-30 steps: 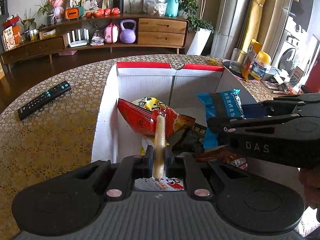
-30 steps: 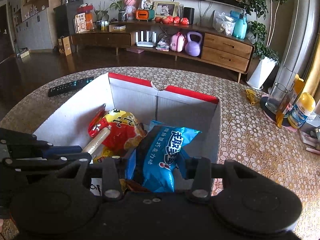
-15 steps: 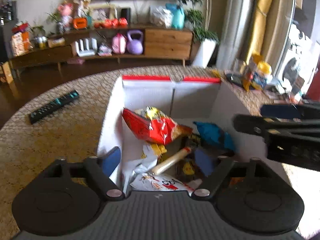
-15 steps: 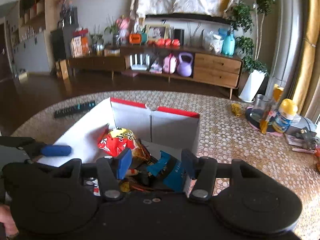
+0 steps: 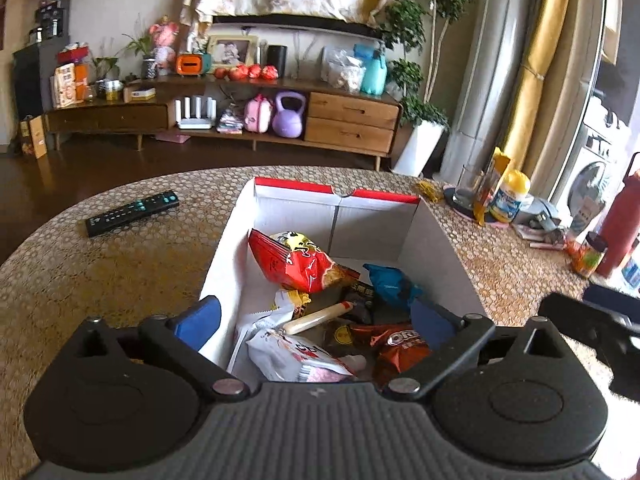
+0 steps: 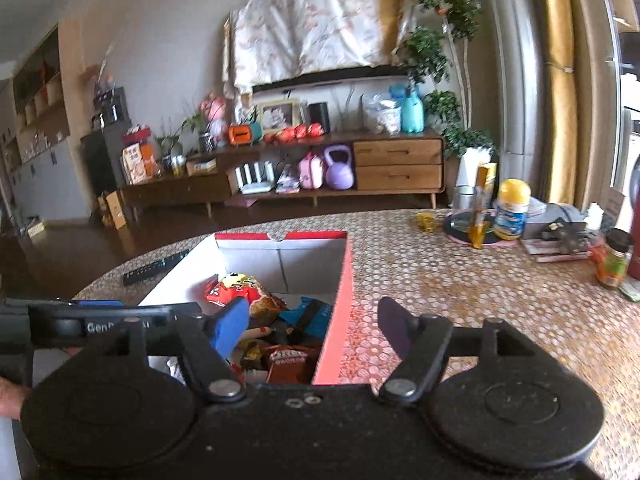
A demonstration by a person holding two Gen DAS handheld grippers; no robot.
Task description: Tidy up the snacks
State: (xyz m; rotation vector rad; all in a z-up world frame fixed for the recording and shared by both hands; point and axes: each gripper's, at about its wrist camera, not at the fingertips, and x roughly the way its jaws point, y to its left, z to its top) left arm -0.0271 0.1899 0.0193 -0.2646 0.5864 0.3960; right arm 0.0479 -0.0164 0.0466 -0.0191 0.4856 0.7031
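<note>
1. The left gripper (image 5: 314,320) hung above the near end of the white box (image 5: 436,236) with its jaws spread wide and nothing between them
2. The right gripper (image 6: 312,326) was likewise spread wide and empty, straddling the box's red-faced right wall (image 6: 340,312)
3. The box stood on the patterned bench (image 5: 100,272)
4. Inside the box lay a red snack bag (image 5: 300,260), a pale sausage stick (image 5: 320,314), a blue packet (image 5: 390,284), a brown Oreo packet (image 5: 396,342) and a white packet (image 5: 288,354); the sausage stick rested tilted among the other packets
5. A black remote (image 5: 132,213) lay on the bench, left of the box and well apart from it
</note>
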